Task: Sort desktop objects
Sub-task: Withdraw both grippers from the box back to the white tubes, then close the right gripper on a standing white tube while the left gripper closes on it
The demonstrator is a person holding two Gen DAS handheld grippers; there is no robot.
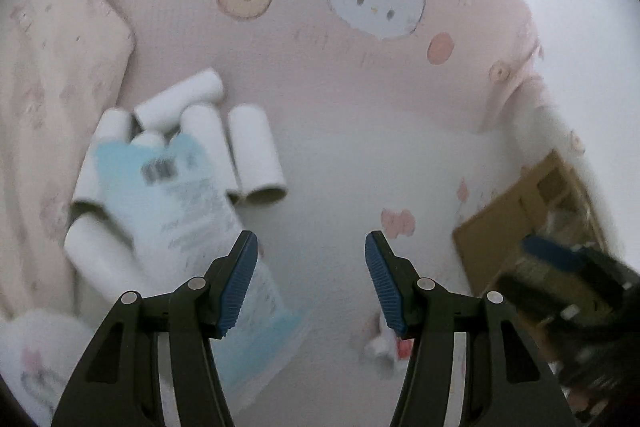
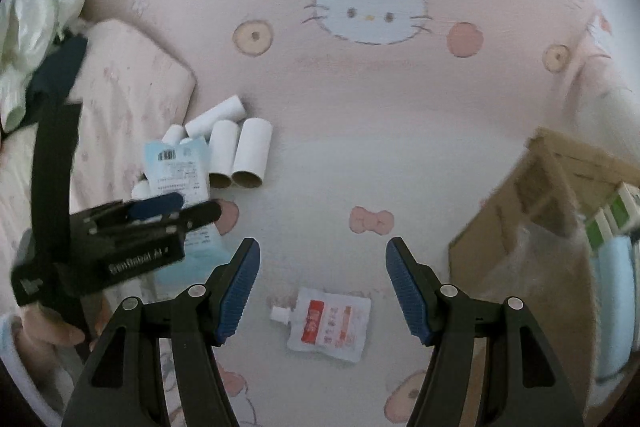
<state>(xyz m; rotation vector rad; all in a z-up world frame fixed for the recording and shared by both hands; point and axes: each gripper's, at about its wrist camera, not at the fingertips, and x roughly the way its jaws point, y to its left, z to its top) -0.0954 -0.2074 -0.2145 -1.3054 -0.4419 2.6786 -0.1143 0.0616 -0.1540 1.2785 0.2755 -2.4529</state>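
A red-and-white pouch (image 2: 328,325) lay flat on the bed (image 2: 360,99), between the spread, empty jaws of the right tool (image 2: 322,287). The left tool (image 1: 311,281), jaws apart and empty, was held beside a blue packet (image 1: 180,195) lying over white tubes (image 1: 256,155); a cardboard box (image 2: 532,211) stood to the right.

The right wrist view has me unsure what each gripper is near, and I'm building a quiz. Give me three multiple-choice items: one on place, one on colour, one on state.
1. Where does the spouted pouch lie?
A. on the paper tubes
B. on the cloth between the right gripper's fingers
C. in the cardboard box

2. What colour is the pouch's label?
A. red
B. green
C. black

3. How do the right gripper's jaws stand?
A. shut on the pouch
B. shut on a tube
C. open, holding nothing

Answers:
1 B, it lies flat between the two fingers.
2 A, a red block shows on white.
3 C, the blue pads stand apart, off the pouch.
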